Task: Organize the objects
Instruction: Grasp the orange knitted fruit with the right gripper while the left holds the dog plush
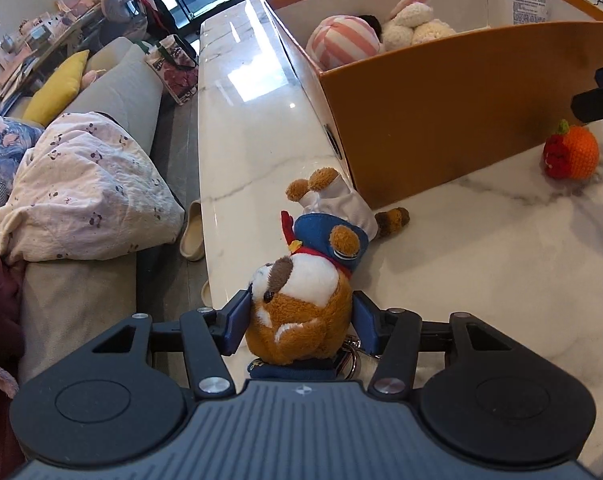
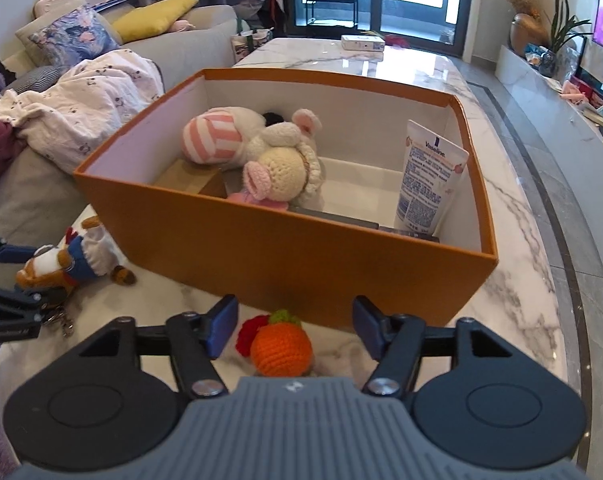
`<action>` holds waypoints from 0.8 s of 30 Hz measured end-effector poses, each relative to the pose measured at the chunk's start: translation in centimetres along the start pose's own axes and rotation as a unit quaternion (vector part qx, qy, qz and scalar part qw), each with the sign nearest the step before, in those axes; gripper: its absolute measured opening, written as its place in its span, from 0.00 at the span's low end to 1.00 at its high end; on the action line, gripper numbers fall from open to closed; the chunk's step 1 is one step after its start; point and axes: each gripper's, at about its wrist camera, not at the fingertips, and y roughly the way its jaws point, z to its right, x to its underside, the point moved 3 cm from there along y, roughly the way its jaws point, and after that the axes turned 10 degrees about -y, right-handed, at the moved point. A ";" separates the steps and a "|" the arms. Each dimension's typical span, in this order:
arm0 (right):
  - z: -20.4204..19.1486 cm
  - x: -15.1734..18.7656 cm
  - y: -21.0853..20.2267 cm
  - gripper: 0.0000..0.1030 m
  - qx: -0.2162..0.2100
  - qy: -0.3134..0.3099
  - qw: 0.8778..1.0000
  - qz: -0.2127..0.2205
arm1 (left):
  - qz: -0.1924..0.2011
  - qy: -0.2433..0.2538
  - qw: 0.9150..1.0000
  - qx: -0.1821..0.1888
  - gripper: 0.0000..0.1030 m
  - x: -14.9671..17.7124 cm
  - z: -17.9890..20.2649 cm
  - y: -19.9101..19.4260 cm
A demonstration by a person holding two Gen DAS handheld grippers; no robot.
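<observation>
A brown and white plush dog (image 1: 301,280) in a blue jacket lies on the marble table (image 1: 481,260), beside the orange box (image 1: 441,120). My left gripper (image 1: 301,316) is open, its blue pads flanking the dog's head closely without squeezing it. A keyring hangs by the right pad. In the right wrist view, an orange crochet fruit (image 2: 281,346) with a red piece sits between the wide-apart pads of my open right gripper (image 2: 295,328), with gaps on both sides. The box (image 2: 301,256) holds a pink striped plush (image 2: 211,136), a crochet lamb (image 2: 281,168) and a Vaseline tube (image 2: 429,176).
A grey sofa with a white patterned blanket (image 1: 81,184) runs along the table's left edge, with a slipper (image 1: 193,232) on the floor between. A small white box (image 2: 361,43) lies at the table's far end. Bare marble lies right of the orange box.
</observation>
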 end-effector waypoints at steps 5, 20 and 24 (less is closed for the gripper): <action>-1.1 -0.1 2.0 0.68 -0.006 -0.006 1.000 -0.012 | 0.008 -0.018 1.000 0.001 0.58 0.1 -0.1 0.0; -2.4 1.4 4.5 0.51 -0.025 -0.016 0.998 -0.054 | 0.012 -0.070 0.997 0.024 0.58 0.2 -0.9 -0.4; -2.7 1.5 4.4 0.49 -0.026 -0.026 0.998 -0.051 | 0.012 -0.064 0.998 0.026 0.59 0.3 -0.9 -0.6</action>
